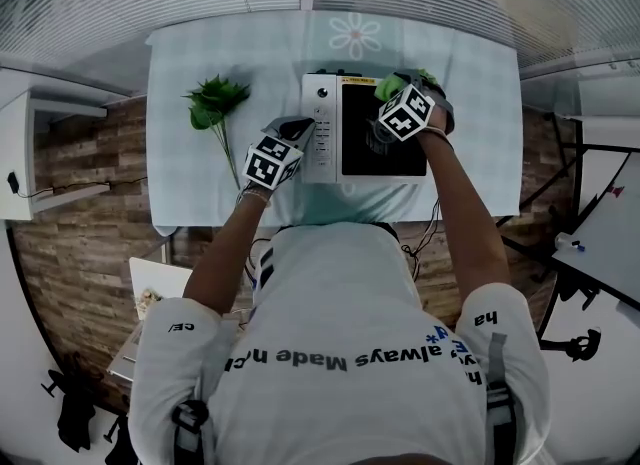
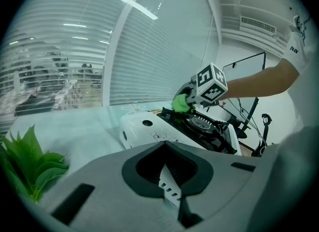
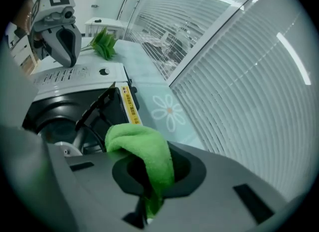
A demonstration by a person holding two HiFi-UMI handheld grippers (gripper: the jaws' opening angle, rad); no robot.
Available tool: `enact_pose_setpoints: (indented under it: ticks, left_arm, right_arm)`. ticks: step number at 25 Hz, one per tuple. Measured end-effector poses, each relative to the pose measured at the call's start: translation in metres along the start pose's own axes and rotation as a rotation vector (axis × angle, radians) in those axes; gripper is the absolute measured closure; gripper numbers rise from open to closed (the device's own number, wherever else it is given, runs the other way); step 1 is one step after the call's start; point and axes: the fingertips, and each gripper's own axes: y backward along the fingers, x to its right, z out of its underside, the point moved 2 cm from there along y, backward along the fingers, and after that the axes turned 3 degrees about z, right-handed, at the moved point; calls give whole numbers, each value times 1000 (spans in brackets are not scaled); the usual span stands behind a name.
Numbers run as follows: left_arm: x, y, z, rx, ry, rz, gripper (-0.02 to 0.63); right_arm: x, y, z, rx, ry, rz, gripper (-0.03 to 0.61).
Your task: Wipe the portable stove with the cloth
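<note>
The portable stove [image 1: 365, 128] sits at the middle of the worktop [image 1: 200, 188], which has a pale checked cover with a daisy print. The stove has a white body with a knob and vent slots on its left control panel. Its recessed top is black, with the burner ring and pan supports, and a yellow label strip runs along the far edge.

The green cloth [image 3: 144, 148] is soft and folded. It is clamped between the jaws of the right tool [image 3: 147, 196] and bulges out ahead of them. In the head view the cloth [image 1: 392, 85] lies at the stove's far edge, by the black top.

The right arm reaches straight forward over the stove, the forearm bare and the tool tipped down. The left arm is bent in closer. The left tool [image 1: 298, 133] has its jaws together on nothing, and its tip is at the white control panel. A leafy green sprig [image 1: 215, 103] lies on the worktop, left of the stove.
</note>
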Motion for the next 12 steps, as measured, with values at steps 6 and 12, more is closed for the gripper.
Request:
enact_pose_setpoints:
  ticks: [6, 12]
  left_arm:
    - [1, 0, 0, 1, -2, 0, 603]
    - [1, 0, 0, 1, -5, -3, 603]
  right_arm:
    - [-18, 0, -34, 47, 1, -9, 555]
    - [-39, 1, -68, 97, 13, -12, 555]
